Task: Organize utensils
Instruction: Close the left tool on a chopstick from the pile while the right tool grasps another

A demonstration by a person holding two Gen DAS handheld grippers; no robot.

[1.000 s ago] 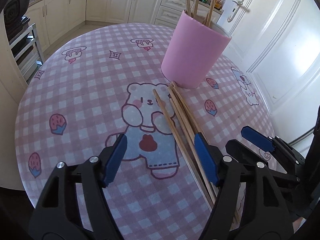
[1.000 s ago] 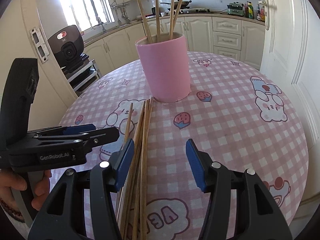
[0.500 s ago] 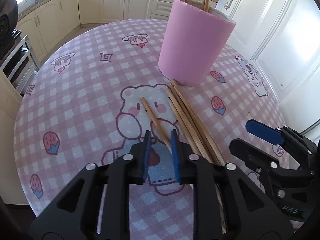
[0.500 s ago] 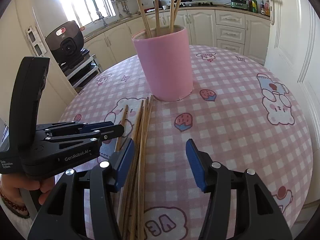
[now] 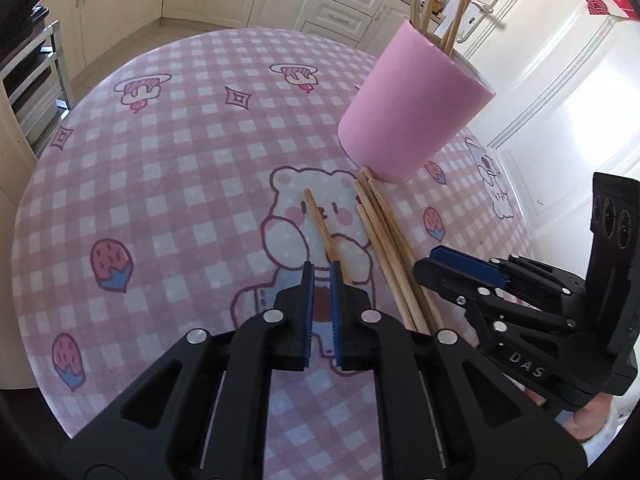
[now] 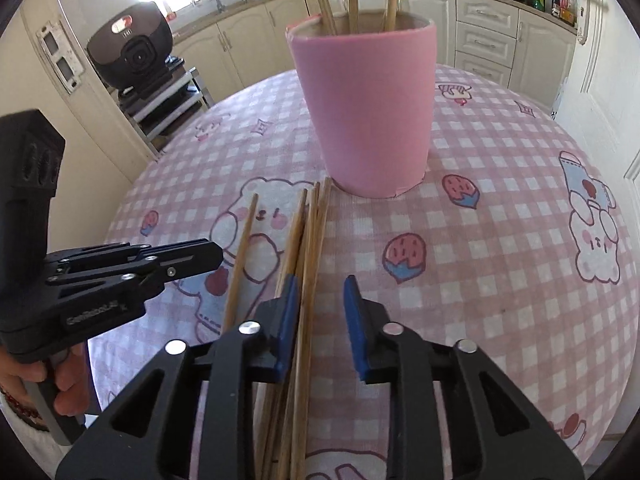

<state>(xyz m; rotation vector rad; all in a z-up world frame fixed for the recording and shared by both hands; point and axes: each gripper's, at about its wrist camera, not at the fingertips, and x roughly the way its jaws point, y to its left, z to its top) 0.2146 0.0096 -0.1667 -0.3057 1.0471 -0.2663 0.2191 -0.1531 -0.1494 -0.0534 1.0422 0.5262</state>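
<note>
Jaws of the left gripper (image 5: 321, 276), wide 1 s earlier, had narrowed beside the lone wooden chopstick (image 5: 320, 227), not clearly gripping it; right gripper (image 6: 320, 294) half open over the chopstick bundle (image 6: 310, 240) near the pink cylindrical holder (image 6: 366, 108) on the worktop (image 6: 500, 240).

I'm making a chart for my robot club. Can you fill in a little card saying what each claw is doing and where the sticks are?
left claw: nearly shut, beside the single chopstick; grip unclear
right claw: open, over the chopstick bundle
pink cup: upright, several chopsticks inside
table: pink checked cloth with bears
</note>
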